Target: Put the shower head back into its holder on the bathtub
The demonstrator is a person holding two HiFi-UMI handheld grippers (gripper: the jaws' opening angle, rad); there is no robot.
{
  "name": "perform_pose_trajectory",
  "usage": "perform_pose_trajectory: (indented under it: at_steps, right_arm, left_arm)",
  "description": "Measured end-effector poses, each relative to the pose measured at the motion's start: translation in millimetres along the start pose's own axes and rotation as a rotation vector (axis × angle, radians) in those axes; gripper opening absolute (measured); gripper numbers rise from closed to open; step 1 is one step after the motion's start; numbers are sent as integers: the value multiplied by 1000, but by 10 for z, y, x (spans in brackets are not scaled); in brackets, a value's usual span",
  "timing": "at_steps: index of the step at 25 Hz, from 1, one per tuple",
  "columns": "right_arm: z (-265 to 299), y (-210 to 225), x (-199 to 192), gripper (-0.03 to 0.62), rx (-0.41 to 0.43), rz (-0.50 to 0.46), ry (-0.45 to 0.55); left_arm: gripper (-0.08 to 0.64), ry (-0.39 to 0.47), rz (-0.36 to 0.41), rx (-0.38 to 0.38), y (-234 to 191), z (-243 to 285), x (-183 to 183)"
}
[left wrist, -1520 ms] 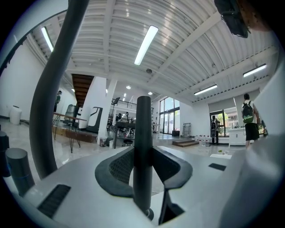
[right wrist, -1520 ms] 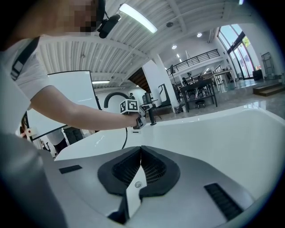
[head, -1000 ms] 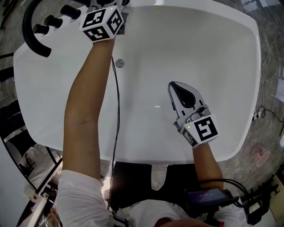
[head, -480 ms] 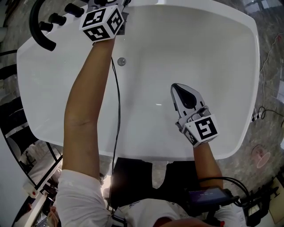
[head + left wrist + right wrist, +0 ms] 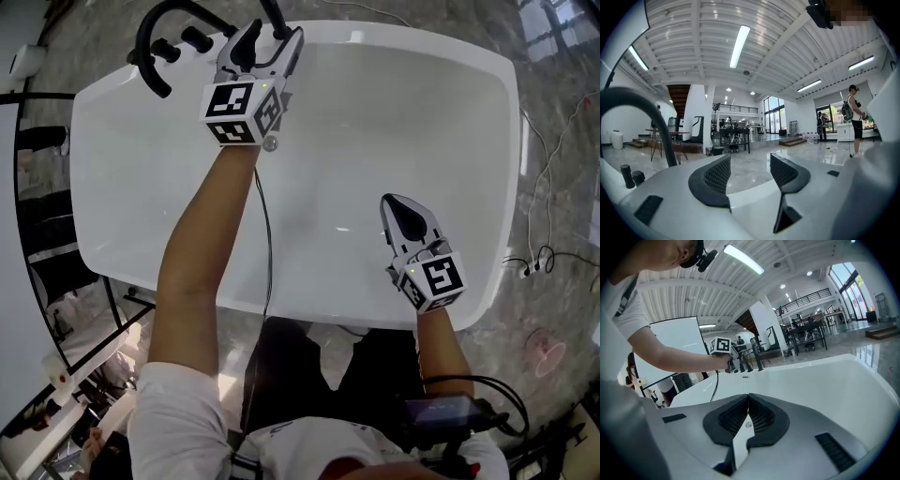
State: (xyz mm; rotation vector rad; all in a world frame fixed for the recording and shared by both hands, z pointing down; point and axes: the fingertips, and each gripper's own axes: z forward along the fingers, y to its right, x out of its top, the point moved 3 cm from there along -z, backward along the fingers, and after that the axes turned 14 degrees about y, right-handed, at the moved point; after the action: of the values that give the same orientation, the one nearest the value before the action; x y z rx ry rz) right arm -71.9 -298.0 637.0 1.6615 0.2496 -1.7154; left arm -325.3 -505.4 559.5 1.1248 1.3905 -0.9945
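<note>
The white bathtub (image 5: 112,187) fills the head view. Along its far left rim stand a black arched faucet (image 5: 148,42) and black knobs (image 5: 197,39). A slim black upright piece (image 5: 276,13), apparently the shower head's handle, stands at that rim. My left gripper (image 5: 272,39) hangs just in front of that piece, open, with nothing between its fingers. The left gripper view shows the faucet (image 5: 651,112) to the left and only floor between the jaws (image 5: 750,171). My right gripper (image 5: 398,204) is shut and empty over the tub's near right side (image 5: 748,401).
A thin black cable (image 5: 262,216) hangs from the left gripper along the arm. A round metal fitting (image 5: 271,143) sits on the tub wall under the left cube. Black racks (image 5: 37,234) stand left of the tub; cables (image 5: 539,253) lie on the floor at right.
The left gripper has drawn back from the rim fittings, and its open jaws now show in full. The right gripper has shifted slightly toward the tub's near edge, still shut.
</note>
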Motion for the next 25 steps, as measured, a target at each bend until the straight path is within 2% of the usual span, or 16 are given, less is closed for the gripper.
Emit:
perform_pose_trajectory:
  at_steps: [5,10,12,16,18,22,25]
  right_arm:
    - [-401,-25,332,12,0,2,12]
    - [-846,-107,485,12,14,-16,-7]
    - [-1080,-192,548,12,21,-5,-21]
    - [-1455,-445,767,12,74,-12,-50]
    - [-1610,-590,905,12,101,-25,-62]
    - [-1842,-866,1236,12,119,-43,-64]
    - [-1880,-1071,1509,12,121,-58,-43]
  left_arm:
    - [135,17,35,13,340,-336,618]
    - [38,22,44,47,713,-845,1240]
    - [23,17,40,73,892,-1145,1501]
    - [17,12,-24,176,1134,-1810,2020]
    - [17,-8,-23,214,1240,-2123,2207]
    - [17,-39,5,220,1520,-2621,2605]
    - [17,-40,-10,196,1709,-2902,2902]
